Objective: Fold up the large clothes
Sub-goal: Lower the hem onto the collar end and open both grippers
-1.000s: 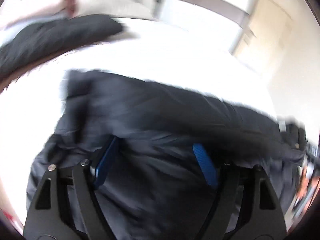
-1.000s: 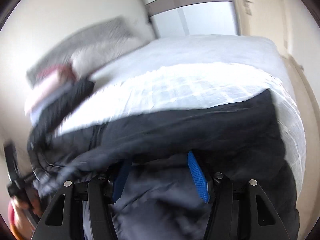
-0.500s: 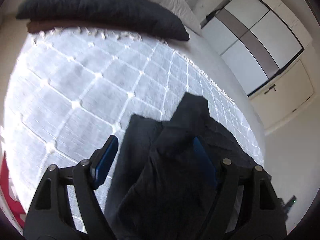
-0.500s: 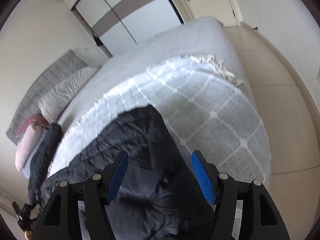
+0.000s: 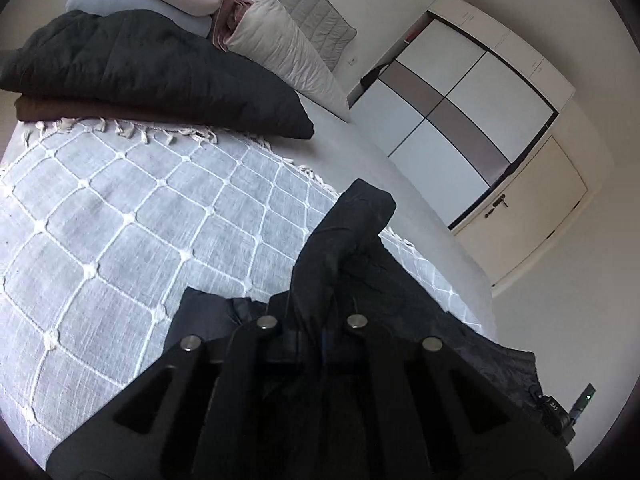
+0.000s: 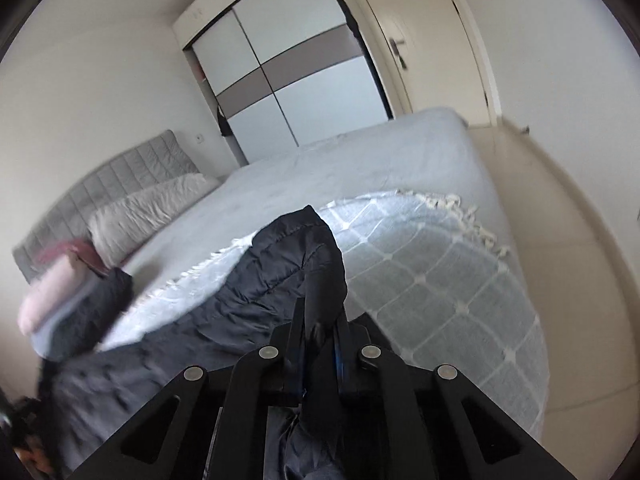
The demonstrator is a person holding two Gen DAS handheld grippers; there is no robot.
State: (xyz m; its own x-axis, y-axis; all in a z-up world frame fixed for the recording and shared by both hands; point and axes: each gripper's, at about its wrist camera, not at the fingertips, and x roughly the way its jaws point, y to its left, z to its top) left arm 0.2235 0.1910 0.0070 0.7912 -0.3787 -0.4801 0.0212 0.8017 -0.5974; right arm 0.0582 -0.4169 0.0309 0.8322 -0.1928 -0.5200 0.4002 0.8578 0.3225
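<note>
A large dark quilted jacket (image 5: 360,248) lies on the bed's grey blanket with a white diamond pattern (image 5: 120,216). My left gripper (image 5: 316,336) is shut on a bunched fold of the jacket, which sticks up past the fingers. In the right wrist view the jacket (image 6: 248,304) spreads to the left over the blanket (image 6: 440,280). My right gripper (image 6: 320,340) is shut on another bunched edge of the jacket that rises between its jaws.
A folded dark quilted item (image 5: 152,72) sits on a brown one near the pillows (image 5: 280,48) and headboard (image 6: 120,172). A sliding-door wardrobe (image 5: 460,92) and a door (image 6: 424,32) stand beyond the bed. The bare floor (image 6: 568,240) is right of the bed.
Both grippers were open over the jacket half a second ago and have now closed on its fabric. The views have tilted up slightly.
</note>
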